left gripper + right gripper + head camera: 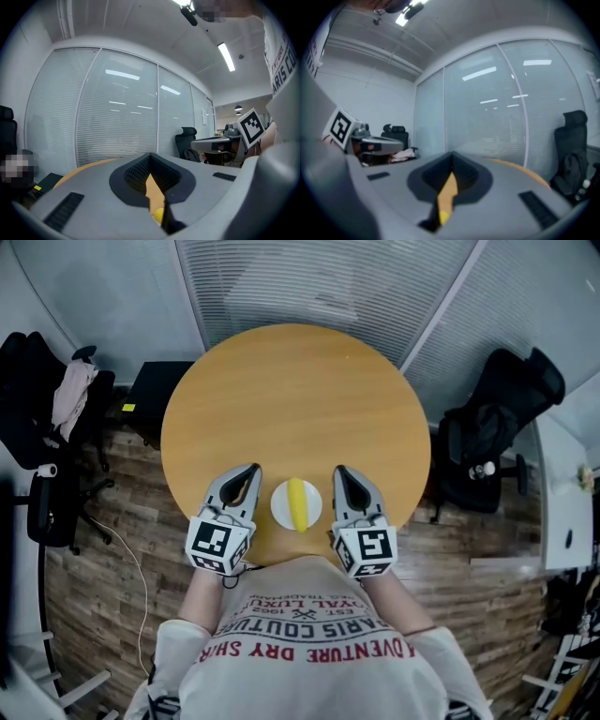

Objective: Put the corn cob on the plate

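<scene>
Head view, left to right. Far left is a black office chair (33, 399) with a pale cloth (73, 392) draped on it. A black box (155, 390) sits beside it on the wood floor. The round wooden table (291, 390) is in the centre.

The left claw (251, 471) is at the table's near edge, just left of the plate. Its jaws are closed tip to tip with nothing held. In the left gripper view the left claw (151, 155) has its tips meeting, and only table and a bit of yellow cob (158, 214) show through the gap behind them.

The white plate (278, 508) is between the two claws. The corn cob (297, 504) lies on it, long axis pointing away from the person, and neither claw touches it.

The right claw (339, 472) is just right of the plate, jaws closed, empty. In the right gripper view the right claw (451, 155) looks the same, tips together and nothing gripped.

Far right is a second black chair (502, 418), then a white desk (567, 507).
</scene>
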A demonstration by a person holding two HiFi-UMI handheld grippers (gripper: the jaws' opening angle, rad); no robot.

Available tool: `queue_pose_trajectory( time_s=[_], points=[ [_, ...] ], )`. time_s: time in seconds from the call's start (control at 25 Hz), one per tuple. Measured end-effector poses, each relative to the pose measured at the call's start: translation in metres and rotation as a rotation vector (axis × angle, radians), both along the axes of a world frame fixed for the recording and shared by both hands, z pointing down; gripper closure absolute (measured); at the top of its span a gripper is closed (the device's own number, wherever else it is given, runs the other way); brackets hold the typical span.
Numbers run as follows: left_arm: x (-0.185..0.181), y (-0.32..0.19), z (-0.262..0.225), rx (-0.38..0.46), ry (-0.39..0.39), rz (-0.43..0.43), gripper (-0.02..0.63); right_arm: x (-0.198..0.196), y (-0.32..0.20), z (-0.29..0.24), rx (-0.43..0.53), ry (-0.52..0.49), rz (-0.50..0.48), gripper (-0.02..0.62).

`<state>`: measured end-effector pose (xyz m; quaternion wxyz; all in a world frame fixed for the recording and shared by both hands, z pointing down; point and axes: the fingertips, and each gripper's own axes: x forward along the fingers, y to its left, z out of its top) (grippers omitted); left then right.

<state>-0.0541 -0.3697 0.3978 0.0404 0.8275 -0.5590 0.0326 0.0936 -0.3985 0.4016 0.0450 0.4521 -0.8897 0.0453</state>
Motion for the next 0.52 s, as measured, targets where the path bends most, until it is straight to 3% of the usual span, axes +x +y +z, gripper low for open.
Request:
queue_pose_trajectory(
  time_s=[0.52],
  points=[
    [0.0004, -0.0035, -0.0003, -0.009, -0.032, 0.009, 0.574, -0.0090, -0.0023, 0.0014, -0.021, -0.003, -0.036, 0.568]
  ],
)
